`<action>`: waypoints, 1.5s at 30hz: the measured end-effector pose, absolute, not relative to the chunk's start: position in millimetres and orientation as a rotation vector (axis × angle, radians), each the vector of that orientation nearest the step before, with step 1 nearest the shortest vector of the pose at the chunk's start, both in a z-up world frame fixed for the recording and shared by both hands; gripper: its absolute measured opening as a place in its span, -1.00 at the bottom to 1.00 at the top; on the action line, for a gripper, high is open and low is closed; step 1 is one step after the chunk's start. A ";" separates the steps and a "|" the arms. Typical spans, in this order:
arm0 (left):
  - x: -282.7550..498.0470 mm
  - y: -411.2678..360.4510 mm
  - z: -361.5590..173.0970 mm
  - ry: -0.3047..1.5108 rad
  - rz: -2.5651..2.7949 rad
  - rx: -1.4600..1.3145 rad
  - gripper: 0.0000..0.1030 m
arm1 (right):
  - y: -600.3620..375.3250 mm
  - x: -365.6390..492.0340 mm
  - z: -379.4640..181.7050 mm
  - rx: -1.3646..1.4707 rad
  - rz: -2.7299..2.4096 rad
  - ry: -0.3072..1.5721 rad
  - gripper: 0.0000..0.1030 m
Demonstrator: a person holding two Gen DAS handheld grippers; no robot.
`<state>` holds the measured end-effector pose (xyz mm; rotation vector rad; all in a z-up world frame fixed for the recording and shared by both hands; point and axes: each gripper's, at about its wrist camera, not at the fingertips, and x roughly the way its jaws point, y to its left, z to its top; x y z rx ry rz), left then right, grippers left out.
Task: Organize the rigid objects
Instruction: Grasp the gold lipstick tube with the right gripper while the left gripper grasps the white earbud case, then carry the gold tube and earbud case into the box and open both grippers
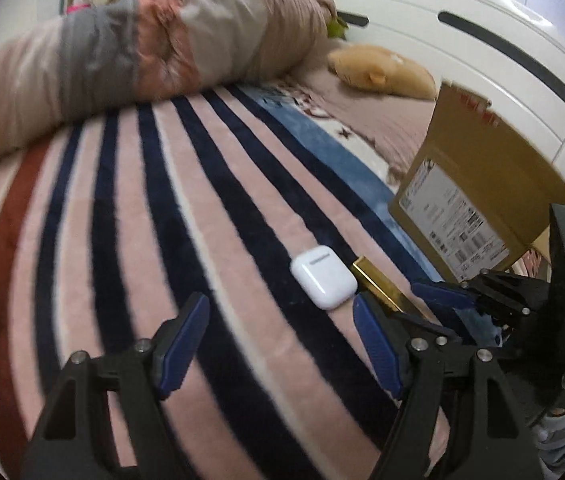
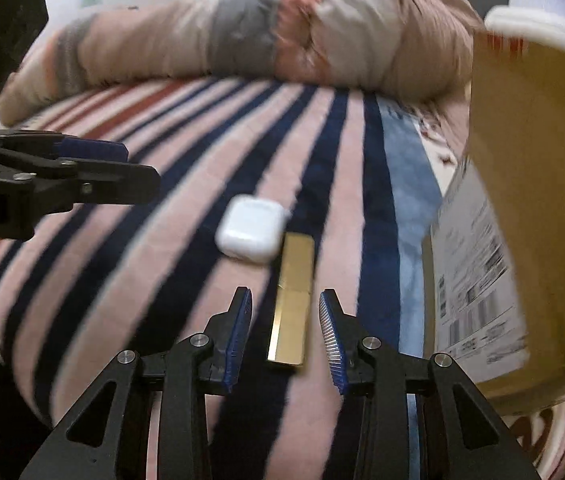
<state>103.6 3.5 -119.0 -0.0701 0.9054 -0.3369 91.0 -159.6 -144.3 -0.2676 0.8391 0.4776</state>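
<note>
On a bed spread with a striped blanket (image 1: 154,208), the right gripper (image 2: 285,320) hovered with its jaws apart on either side of a gold bar (image 2: 294,300), the near half of which lay between the blue pads (image 2: 238,332) without either pad touching it. The bar rested flat on the blanket, its far end just beside a white earbud case (image 2: 251,227), which lay to its left. Whether bar and case touched could not be told from the blurred frames. To the right of both stood a cardboard box (image 2: 522,184), a printed shipping label (image 2: 474,280) on its near face. The left gripper (image 1: 278,344) was held wide open above the blanket, nothing between its fingers, with the case (image 1: 324,276) just beyond its right pad. In its view the right gripper (image 1: 466,300) reached in from the right over the bar (image 1: 378,286), in front of the box (image 1: 478,184). A rolled duvet (image 1: 122,60) lay across the far side of the bed, and a tan plush toy (image 1: 382,72) sat near the white headboard (image 1: 462,28).
</note>
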 end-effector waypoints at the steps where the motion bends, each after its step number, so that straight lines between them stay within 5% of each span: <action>1: 108.7 -2.1 -124.4 0.917 -0.352 -0.067 0.39 | -161.9 93.5 -148.1 -0.262 0.475 0.854 -0.72; 12: 151.8 -48.0 -164.3 0.958 -0.399 0.002 0.39 | -190.2 78.5 -148.9 -0.221 0.461 0.874 -0.73; 16: 152.9 -51.6 -165.9 0.947 -0.366 0.008 0.04 | -191.9 76.6 -151.4 -0.209 0.469 0.872 -0.73; 24: 136.4 -36.9 -155.9 0.942 -0.346 -0.017 0.04 | -182.1 84.1 -158.3 -0.220 0.459 0.877 -0.72; 35: 75.6 5.4 -76.6 0.830 -0.214 -0.048 0.04 | -160.9 65.8 -137.6 -0.219 0.522 0.838 -0.74; 45: 22.1 -6.9 10.6 0.694 -0.239 -0.053 0.04 | -161.1 35.4 -42.4 -0.184 0.687 0.637 -0.74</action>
